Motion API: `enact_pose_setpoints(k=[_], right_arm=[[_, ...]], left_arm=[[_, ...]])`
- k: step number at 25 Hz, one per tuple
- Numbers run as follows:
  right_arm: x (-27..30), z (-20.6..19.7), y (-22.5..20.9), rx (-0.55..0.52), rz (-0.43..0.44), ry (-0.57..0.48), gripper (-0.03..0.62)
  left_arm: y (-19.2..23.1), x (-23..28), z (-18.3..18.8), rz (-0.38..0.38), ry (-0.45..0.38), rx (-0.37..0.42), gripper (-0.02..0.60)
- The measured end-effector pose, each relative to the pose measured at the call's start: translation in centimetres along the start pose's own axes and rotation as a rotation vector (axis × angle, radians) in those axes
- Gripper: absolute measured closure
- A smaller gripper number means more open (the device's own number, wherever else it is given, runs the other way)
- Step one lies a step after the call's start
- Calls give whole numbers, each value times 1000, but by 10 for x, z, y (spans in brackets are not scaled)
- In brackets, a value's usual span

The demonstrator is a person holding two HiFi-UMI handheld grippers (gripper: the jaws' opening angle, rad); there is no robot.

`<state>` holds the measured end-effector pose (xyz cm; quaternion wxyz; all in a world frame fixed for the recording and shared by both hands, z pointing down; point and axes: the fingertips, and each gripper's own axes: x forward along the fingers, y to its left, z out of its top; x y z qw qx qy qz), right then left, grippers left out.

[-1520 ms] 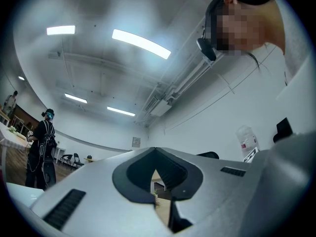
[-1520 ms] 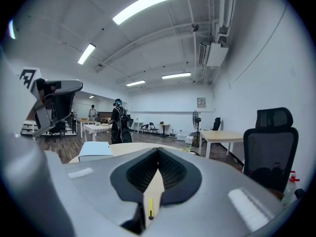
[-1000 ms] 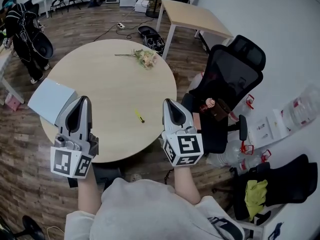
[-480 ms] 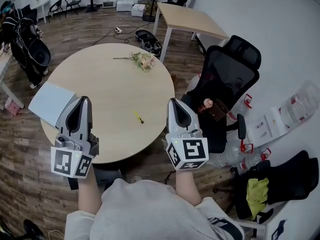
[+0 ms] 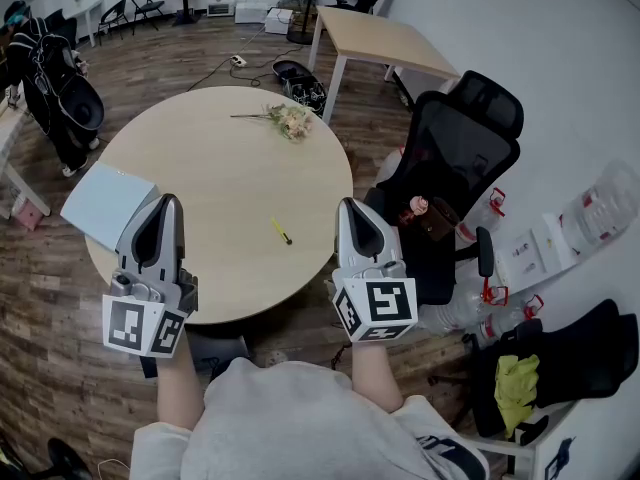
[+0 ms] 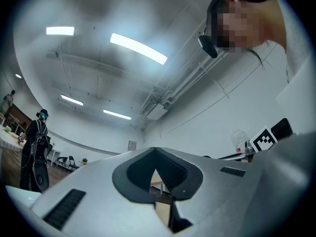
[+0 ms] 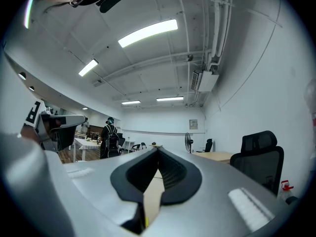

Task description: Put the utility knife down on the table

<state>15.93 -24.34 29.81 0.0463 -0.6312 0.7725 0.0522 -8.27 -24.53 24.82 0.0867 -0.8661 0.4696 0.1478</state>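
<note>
The yellow utility knife [image 5: 281, 231] lies flat on the round wooden table [image 5: 220, 168], near its front edge, and nothing touches it. My left gripper [image 5: 170, 201] hovers over the table's front left rim with its jaws closed and nothing between them. My right gripper [image 5: 349, 206] hangs just off the table's front right edge, to the right of the knife, also shut and empty. In the left gripper view the left gripper [image 6: 155, 152] points up at the ceiling with its tips meeting. In the right gripper view the right gripper [image 7: 158, 151] has its tips meeting too.
A small bunch of flowers [image 5: 290, 120] lies at the table's far side. A pale flat box [image 5: 105, 201] sits on its left edge. A black office chair [image 5: 460, 158] stands close on the right. A person in black [image 5: 45, 68] stands far left, and a rectangular desk [image 5: 385, 38] stands beyond.
My right gripper has drifted slightly right and back from the table. The knife has stayed where it lies, and the left gripper has barely moved.
</note>
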Motion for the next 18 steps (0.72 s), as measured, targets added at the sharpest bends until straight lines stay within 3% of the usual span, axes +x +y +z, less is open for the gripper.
enact_pose_setpoints(k=[18], right_arm=[[-5,5,8,1,0,-1,583]], left_arm=[[2,-7,4,-5,0,-9,574]])
